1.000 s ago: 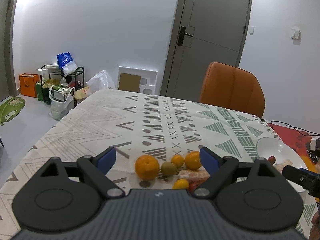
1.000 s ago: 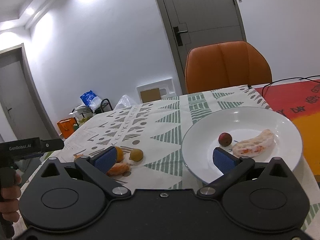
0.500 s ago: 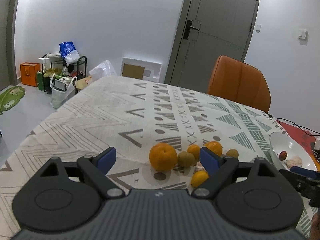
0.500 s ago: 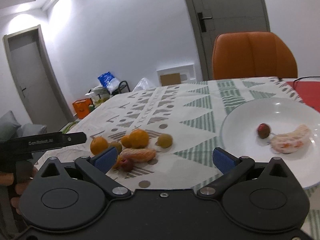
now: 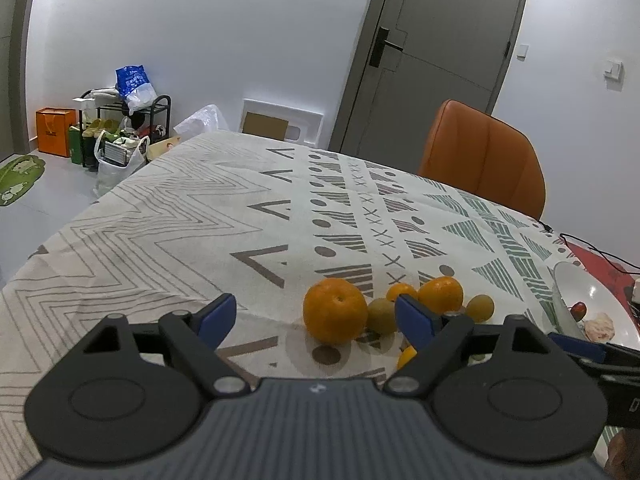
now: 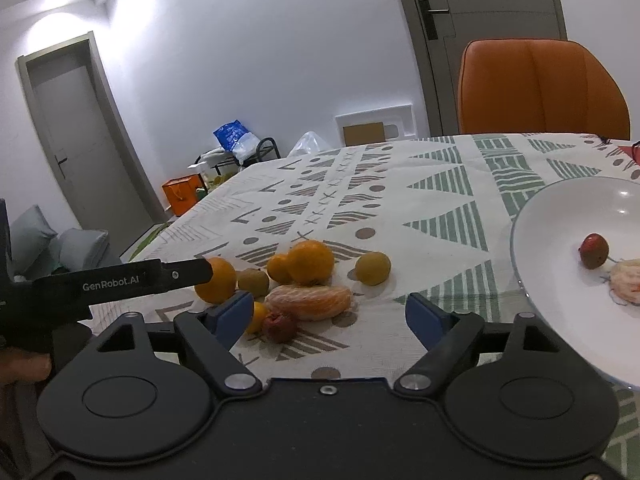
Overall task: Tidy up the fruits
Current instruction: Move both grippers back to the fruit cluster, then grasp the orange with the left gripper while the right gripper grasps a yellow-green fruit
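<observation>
A pile of fruit lies on the patterned tablecloth: a large orange (image 5: 335, 310), a green-brown kiwi (image 5: 381, 315), smaller oranges (image 5: 441, 294), a yellow-green plum (image 6: 373, 267), a peeled citrus (image 6: 309, 301) and a small red fruit (image 6: 279, 326). A white plate (image 6: 560, 216) to the right holds a red fruit (image 6: 594, 250) and a peeled segment (image 6: 626, 282). My left gripper (image 5: 316, 316) is open and empty, just before the large orange. My right gripper (image 6: 330, 314) is open and empty, around the peeled citrus's near side.
An orange chair (image 6: 540, 88) stands behind the table's far edge. A grey door (image 5: 436, 60) is behind it. A shoe rack with bags (image 5: 120, 128) stands on the floor at far left. A black cable (image 5: 592, 250) lies on a red mat at the right.
Both grippers have swung left from the plate toward the fruit pile and moved closer to it. Both stay open and empty.
</observation>
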Motion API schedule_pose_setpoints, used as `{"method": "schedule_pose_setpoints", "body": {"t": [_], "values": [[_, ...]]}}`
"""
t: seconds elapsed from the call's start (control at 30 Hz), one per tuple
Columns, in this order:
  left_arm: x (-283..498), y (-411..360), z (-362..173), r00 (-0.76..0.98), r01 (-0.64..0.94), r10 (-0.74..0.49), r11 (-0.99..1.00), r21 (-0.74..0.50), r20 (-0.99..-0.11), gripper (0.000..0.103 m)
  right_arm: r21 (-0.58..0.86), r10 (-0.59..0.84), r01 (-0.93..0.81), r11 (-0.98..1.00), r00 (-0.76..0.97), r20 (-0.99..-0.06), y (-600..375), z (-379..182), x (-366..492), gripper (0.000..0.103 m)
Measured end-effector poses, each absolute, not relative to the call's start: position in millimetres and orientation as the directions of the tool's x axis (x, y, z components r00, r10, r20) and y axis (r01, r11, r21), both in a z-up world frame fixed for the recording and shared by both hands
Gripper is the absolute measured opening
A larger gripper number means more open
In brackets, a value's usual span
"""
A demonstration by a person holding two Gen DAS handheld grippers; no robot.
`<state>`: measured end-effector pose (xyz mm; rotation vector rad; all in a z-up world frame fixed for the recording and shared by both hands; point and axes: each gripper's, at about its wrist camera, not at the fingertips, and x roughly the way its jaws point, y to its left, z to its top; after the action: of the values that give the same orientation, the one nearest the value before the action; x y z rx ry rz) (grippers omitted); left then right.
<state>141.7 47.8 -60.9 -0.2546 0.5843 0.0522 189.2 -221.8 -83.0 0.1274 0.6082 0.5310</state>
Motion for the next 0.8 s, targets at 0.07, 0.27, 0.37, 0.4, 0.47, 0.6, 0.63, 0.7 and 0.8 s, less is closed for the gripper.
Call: {"method": "schedule_pose_setpoints", "body": {"t": [0.07,0.27,0.37,0.4,0.47,0.6,0.63,0.7,0.8], "values": [[144,48,-63,0.832,-0.121,-0.025,0.967,-0.224,-0.555,0.081,0.267,0.510,-0.436,0.859,0.690,-0.514,-222,-84,192,0.079],[153,47,-70,0.822,-0.125,-0.031,0.964,-0.233,-0.569,0.070,0.263,0.497,-0.423,0.867,0.698,-0.516,-222,-85,204,0.073],[157,46,-73,0.818,-0.118,-0.038,0.965,-0.233,-0.574,0.061,0.260,0.488,-0.415,0.872,0.694,-0.529,-221,-88,214,0.062],[160,46,-74,0.818,-0.117,-0.039,0.965,-0.233,-0.574,0.058,0.257,0.484,-0.412,0.874,0.693,-0.535,-220,-90,218,0.059],[163,47,-75,0.815,-0.116,-0.049,0.962,-0.246,-0.577,0.045,0.252,0.472,-0.402,0.880,0.689,-0.550,-218,-93,225,0.053],[163,50,-75,0.813,-0.115,-0.061,0.958,-0.262,-0.579,0.039,0.238,0.451,-0.387,0.891,0.692,-0.563,-214,-97,236,0.049],[162,51,-75,0.813,-0.115,-0.063,0.957,-0.265,-0.579,0.039,0.231,0.445,-0.385,0.894,0.695,-0.566,-213,-97,237,0.049],[162,52,-74,0.812,-0.117,-0.063,0.956,-0.268,-0.580,0.039,0.222,0.437,-0.381,0.897,0.696,-0.569,-211,-99,241,0.049],[160,56,-71,0.815,-0.123,-0.059,0.955,-0.271,-0.577,0.039,0.210,0.427,-0.378,0.902,0.699,-0.574,-209,-104,245,0.033]]}}
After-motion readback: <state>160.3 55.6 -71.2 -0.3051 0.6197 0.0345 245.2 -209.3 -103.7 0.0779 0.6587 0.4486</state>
